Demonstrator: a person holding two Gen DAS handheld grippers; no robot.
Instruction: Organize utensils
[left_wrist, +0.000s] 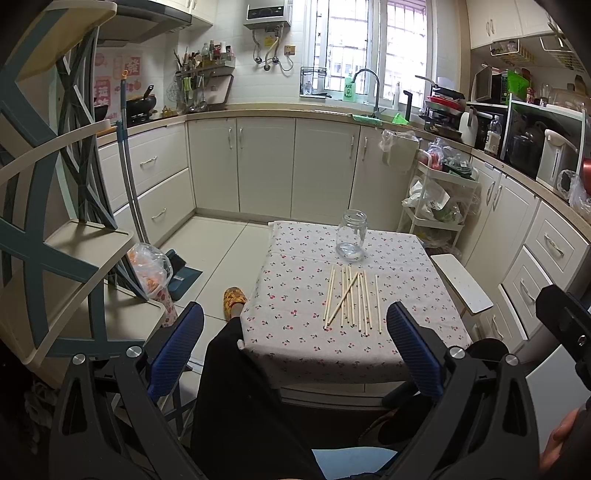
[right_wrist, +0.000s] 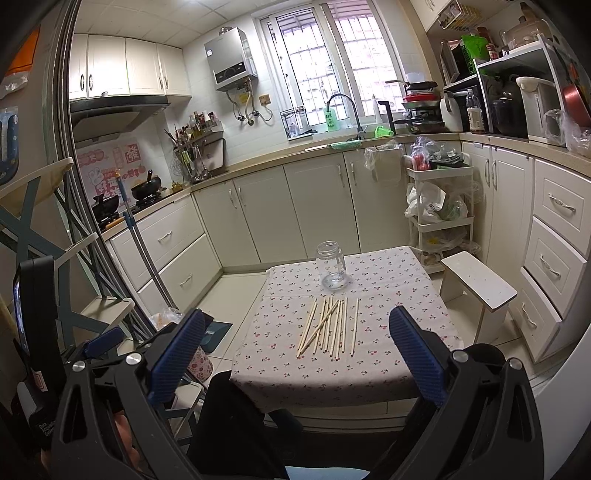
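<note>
Several pale wooden chopsticks (left_wrist: 352, 301) (right_wrist: 328, 326) lie side by side on a small table with a cherry-print cloth (left_wrist: 295, 314) (right_wrist: 388, 332), one crossing the others at a slant. An empty clear glass jar (left_wrist: 351, 235) (right_wrist: 331, 266) stands upright just beyond them. My left gripper (left_wrist: 295, 332) is held well short of the table, above a person's dark trouser leg, open with nothing between its blue pads. My right gripper (right_wrist: 297, 339) also hangs back from the table's near edge, open and empty.
A white stool (left_wrist: 461, 282) (right_wrist: 480, 280) stands right of the table, with a white rolling cart (right_wrist: 439, 206) behind it. A broom and dustpan (left_wrist: 177, 273) lean at the left near a folding rack (left_wrist: 55, 221). Cabinets ring the room. A slippered foot (left_wrist: 233, 301) rests by the table.
</note>
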